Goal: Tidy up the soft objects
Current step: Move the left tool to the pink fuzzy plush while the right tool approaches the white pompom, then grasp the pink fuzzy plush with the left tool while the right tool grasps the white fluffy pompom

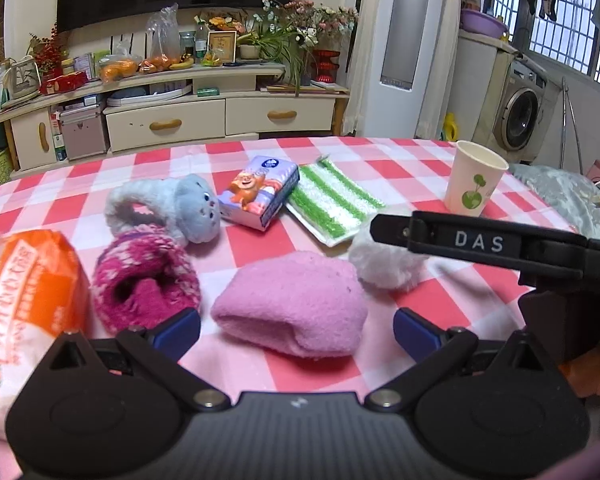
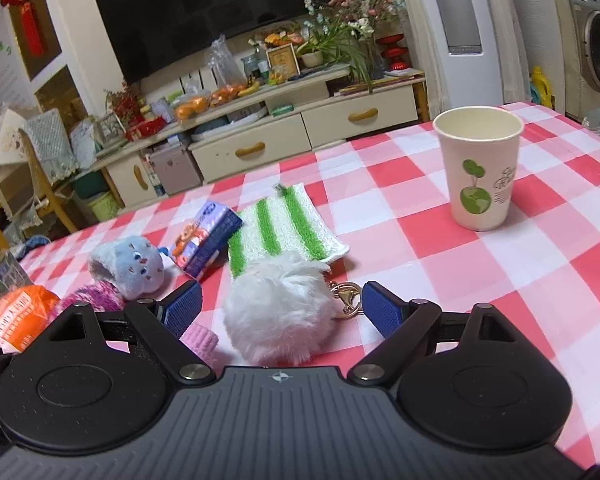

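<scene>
On the red-and-white checked tablecloth a folded pink fleece cloth lies between the open fingers of my left gripper, not gripped. Left of it sit a magenta fuzzy sock and a pale blue plush toy. A white pompom with a gold clasp lies between the open fingers of my right gripper; the same pompom shows under the right gripper's black finger in the left wrist view. A green-striped cloth lies behind it.
A tissue pack lies mid-table, and an orange package sits at the left. A paper cup stands upright to the right. Beyond the table edge are a TV cabinet and a washing machine.
</scene>
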